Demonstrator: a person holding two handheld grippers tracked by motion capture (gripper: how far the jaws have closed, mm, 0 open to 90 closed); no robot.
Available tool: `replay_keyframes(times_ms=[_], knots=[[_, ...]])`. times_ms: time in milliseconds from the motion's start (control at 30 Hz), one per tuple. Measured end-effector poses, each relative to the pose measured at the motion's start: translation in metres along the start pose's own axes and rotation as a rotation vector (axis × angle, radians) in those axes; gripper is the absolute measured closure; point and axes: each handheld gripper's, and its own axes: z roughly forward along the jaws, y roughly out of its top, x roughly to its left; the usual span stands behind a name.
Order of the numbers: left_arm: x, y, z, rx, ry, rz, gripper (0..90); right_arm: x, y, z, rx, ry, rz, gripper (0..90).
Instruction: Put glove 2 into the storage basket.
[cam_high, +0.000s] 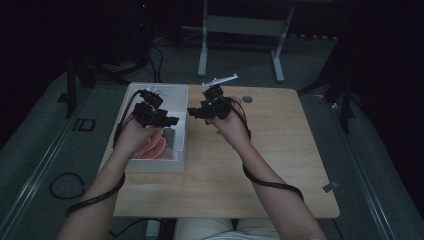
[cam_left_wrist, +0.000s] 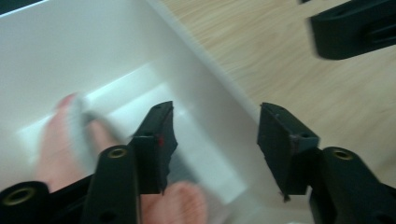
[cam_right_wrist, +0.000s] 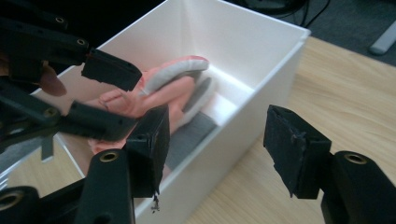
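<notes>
A pink-and-grey glove (cam_right_wrist: 161, 91) is seen lying on the floor of the white box (cam_right_wrist: 261, 100) at the left of the surface (cam_high: 240, 165), its long axis running along the box's length. The left gripper (cam_left_wrist: 212, 140) is held just above it, jaws released and empty. The right gripper (cam_right_wrist: 212, 144), likewise parted, is held outside the box wall, farther from the glove.

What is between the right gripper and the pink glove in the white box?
In the right gripper view, the near wall of the white box stands between the right gripper and the pink glove; the left gripper hangs over the glove.
</notes>
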Motion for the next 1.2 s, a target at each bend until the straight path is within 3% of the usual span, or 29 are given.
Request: replay_keyframes(times_ms=[33, 200, 300, 567, 700, 800, 867, 933, 1200], knots=[[-0.014, 0.005, 0.004, -0.007, -0.021, 0.018, 39.8, -0.006, -0.004, -0.006, -0.006, -0.005, 0.005, 37.1], [-0.038, 0.013, 0.012, -0.019, -0.033, 0.032, 26.9, -0.021, -0.015, -0.018, -0.016, -0.015, 0.005, 30.5], [-0.048, 0.016, 0.015, -0.029, -0.039, 0.033, 17.9, -0.032, -0.024, -0.027, -0.024, -0.016, 0.001, 25.4], [-0.072, 0.016, 0.032, -0.023, -0.084, 0.098, 1.0, -0.053, -0.043, -0.043, -0.035, -0.045, -0.010, 19.4], [-0.083, 0.013, 0.038, -0.052, -0.101, 0.117, 0.8, -0.061, -0.054, -0.048, -0.031, -0.049, -0.013, 17.9], [-0.093, 0.011, 0.045, -0.060, -0.089, 0.160, 0.8, -0.066, -0.062, -0.051, -0.023, -0.055, -0.020, 17.4], [-0.099, 0.009, 0.049, -0.068, -0.109, 0.170, 0.8, -0.070, -0.068, -0.053, -0.021, -0.055, -0.020, 16.4], [-0.100, 0.009, 0.050, -0.068, -0.114, 0.173, 0.8, -0.072, -0.072, -0.054, -0.024, -0.061, -0.024, 16.3], [-0.128, -0.005, 0.075, -0.056, -0.165, 0.226, 0.8, -0.083, -0.102, -0.054, 0.001, -0.060, -0.037, 15.1]])
